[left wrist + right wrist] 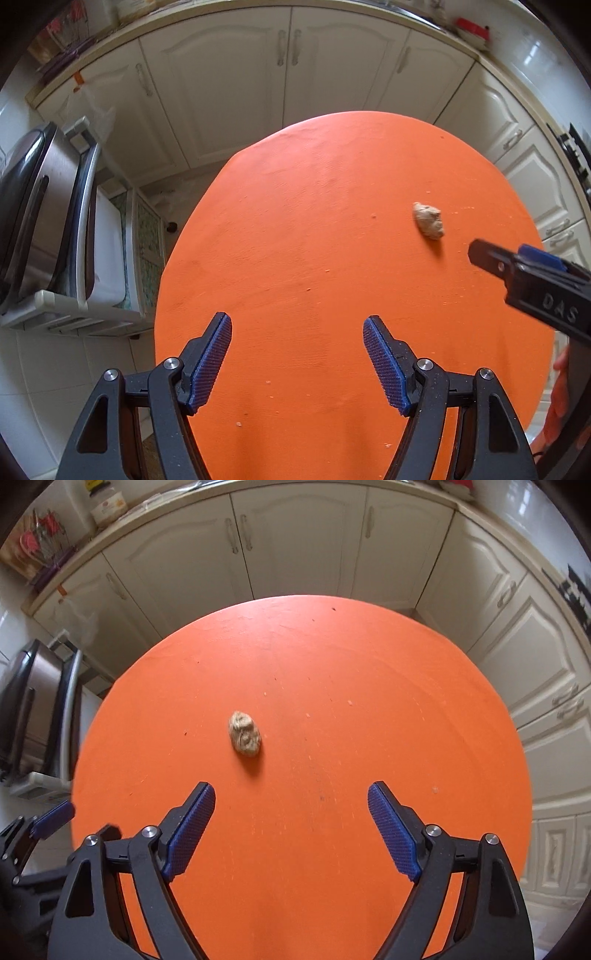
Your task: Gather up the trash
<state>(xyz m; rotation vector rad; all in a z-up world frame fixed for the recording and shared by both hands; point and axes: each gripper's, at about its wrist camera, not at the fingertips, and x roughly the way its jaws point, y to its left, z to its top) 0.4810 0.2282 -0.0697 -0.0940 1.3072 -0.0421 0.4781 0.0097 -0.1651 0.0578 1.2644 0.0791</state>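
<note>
A crumpled beige wad of paper point(428, 220) lies on the round orange table point(314, 206). In the right wrist view the wad point(245, 734) lies ahead and slightly left of my right gripper point(291, 808), which is open and empty above the table point(369, 686). My left gripper point(297, 339) is open and empty over the near part of the table, with the wad far ahead to its right. The right gripper also shows in the left wrist view point(524, 273), just right of the wad. Small crumbs are scattered on the table.
Cream kitchen cabinets point(288, 74) curve around behind the table. A steel appliance on a white rack point(48, 221) stands to the left, also in the right wrist view point(37, 709). A stove edge point(576, 155) is at the right. The left gripper's fingers point(51, 819) show at the lower left.
</note>
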